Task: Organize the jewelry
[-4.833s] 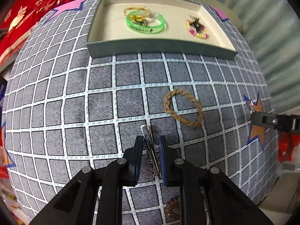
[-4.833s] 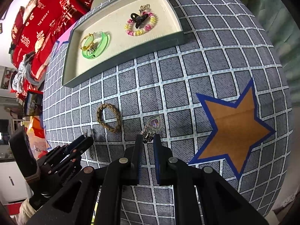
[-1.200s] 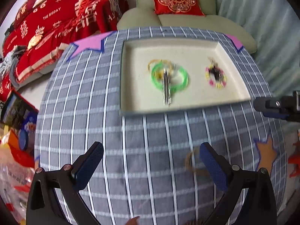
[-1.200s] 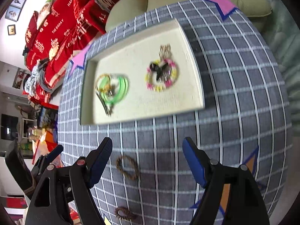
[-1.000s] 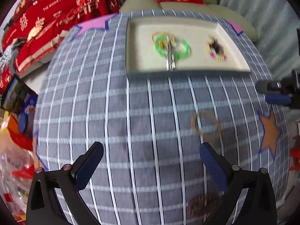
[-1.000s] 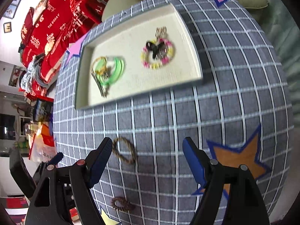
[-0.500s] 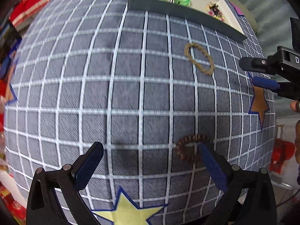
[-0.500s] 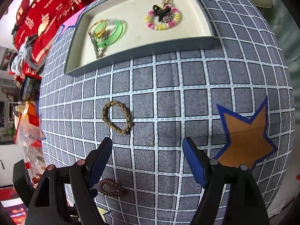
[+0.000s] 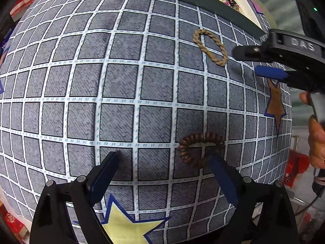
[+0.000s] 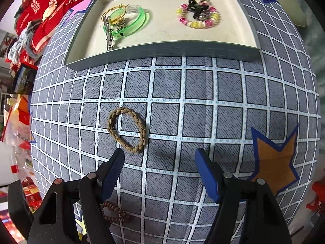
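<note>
A tan braided bracelet (image 10: pixel 127 129) lies on the grey checked cloth, just ahead of my open right gripper (image 10: pixel 160 158); it also shows in the left wrist view (image 9: pixel 211 47). A brown beaded bracelet (image 9: pixel 200 148) lies at my open left gripper (image 9: pixel 164 166), its near side at the right finger; it also shows in the right wrist view (image 10: pixel 115 212). The cream tray (image 10: pixel 162 49) at the far side holds a green bangle (image 10: pixel 128 23), a metal hair clip (image 10: pixel 107 33) and a pink-yellow beaded bracelet (image 10: pixel 198 18). My right gripper appears in the left wrist view (image 9: pixel 258 63).
The round table has printed stars: orange (image 10: pixel 276 158) at right, yellow (image 9: pixel 126 225) near the front edge. Red cushions (image 10: pixel 40 6) and clutter lie beyond the table's left side. A sofa edge (image 10: pixel 288 6) sits behind the tray.
Both grippers, shut on a hair clip and a pendant earlier, let them go in the tray and opened. Both have since drawn back and dropped low toward the two bracelets on the cloth.
</note>
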A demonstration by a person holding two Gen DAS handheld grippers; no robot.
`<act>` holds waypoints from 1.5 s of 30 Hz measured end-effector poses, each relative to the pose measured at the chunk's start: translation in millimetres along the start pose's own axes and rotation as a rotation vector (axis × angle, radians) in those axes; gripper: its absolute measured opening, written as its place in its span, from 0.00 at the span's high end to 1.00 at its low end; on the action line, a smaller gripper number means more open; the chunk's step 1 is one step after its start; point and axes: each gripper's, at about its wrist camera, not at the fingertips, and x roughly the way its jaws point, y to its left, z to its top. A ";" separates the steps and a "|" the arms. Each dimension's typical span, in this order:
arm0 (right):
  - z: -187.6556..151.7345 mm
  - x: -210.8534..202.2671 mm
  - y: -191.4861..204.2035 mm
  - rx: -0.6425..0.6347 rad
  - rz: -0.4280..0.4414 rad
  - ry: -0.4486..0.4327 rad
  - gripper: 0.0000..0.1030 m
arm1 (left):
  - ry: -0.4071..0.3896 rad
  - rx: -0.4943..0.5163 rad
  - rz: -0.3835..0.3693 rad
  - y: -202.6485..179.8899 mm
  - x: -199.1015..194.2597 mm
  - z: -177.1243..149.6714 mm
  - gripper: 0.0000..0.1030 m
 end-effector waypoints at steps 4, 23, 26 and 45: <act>5.8 6.0 9.4 -0.027 -0.016 -0.002 0.41 | 0.001 0.002 -0.005 -14.6 4.1 3.9 0.12; 25.6 32.7 82.0 -0.225 -0.188 -0.043 0.72 | 0.014 0.131 0.032 -120.2 40.4 11.0 0.76; 22.7 29.4 74.4 -0.212 -0.167 -0.041 0.94 | 0.001 0.118 0.007 -120.2 37.6 13.2 0.76; -30.0 -29.3 -7.9 -0.016 0.021 -0.070 0.94 | -0.116 0.111 -0.051 -87.7 -40.3 39.4 0.80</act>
